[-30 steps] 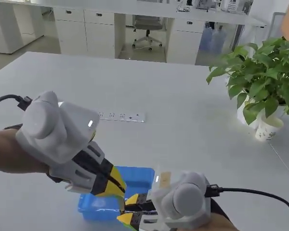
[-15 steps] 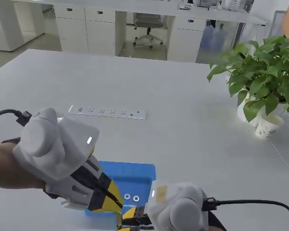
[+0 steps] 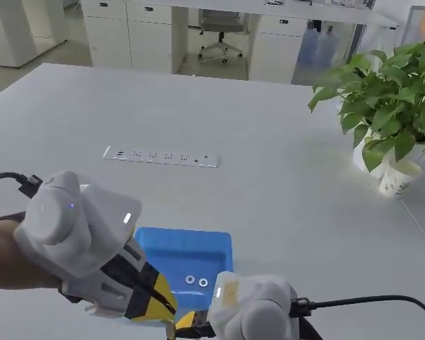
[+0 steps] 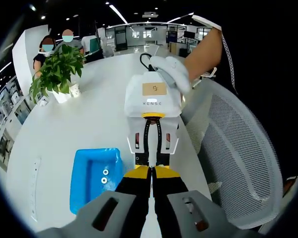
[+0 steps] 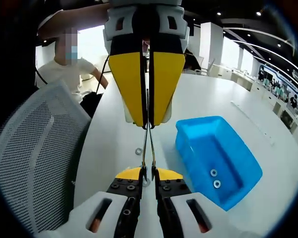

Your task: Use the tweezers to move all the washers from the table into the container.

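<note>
Two washers lie in the container, one washer beside it; left gripper and right gripper both pinch the tweezers.

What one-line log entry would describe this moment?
tool: tweezers held between left gripper and right gripper, both shut | blue container: two washers inside | table: one washer outside container

Open tabletop lies beyond the blue container, bounded by power strip and potted plant.
</note>
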A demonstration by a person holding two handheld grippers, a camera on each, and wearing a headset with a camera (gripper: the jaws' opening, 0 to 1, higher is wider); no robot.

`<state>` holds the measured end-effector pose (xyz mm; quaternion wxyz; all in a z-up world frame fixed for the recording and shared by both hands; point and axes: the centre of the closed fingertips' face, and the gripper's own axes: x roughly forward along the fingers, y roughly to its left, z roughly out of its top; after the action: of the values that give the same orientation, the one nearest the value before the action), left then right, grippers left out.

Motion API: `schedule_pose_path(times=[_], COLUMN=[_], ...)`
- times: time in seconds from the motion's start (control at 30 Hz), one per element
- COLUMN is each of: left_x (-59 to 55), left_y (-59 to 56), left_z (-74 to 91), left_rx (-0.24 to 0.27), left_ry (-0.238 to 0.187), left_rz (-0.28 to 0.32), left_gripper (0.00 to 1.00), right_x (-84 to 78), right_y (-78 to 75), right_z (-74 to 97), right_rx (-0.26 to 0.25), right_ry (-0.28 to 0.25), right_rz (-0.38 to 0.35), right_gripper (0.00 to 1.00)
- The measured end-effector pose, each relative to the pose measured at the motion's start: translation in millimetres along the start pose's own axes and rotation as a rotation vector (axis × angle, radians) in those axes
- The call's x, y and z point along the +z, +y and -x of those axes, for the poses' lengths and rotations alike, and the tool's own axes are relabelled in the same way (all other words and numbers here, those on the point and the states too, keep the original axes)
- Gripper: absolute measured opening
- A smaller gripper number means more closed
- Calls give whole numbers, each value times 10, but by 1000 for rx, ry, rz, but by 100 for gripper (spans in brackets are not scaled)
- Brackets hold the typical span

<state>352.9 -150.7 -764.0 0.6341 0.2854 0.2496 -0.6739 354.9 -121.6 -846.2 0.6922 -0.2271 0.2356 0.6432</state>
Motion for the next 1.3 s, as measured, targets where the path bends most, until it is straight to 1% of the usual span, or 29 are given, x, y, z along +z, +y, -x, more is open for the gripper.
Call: schedule_pose_path(times=[0.13,0.3,0.7,1.3], left_x=[-52,-100,-139,-168], left_y=[-24,-44,-92,-97], left_z=[-6,-7,-46,-107], left_rx=[0,2,-2,-11], left_ry=[6,6,8,17], left_rz=[5,16,22,21], left_gripper=[4,4,4,4], right_x=[-13,-28,-71,-129], right_y=[40,64,118,125], right_z=[-45,-76,-116,-147], right_rx=[14,19,31,38], right_ry=[7,10,17,24], right_rz=[2,1,-5,-15], right_gripper=[11,11,11,11])
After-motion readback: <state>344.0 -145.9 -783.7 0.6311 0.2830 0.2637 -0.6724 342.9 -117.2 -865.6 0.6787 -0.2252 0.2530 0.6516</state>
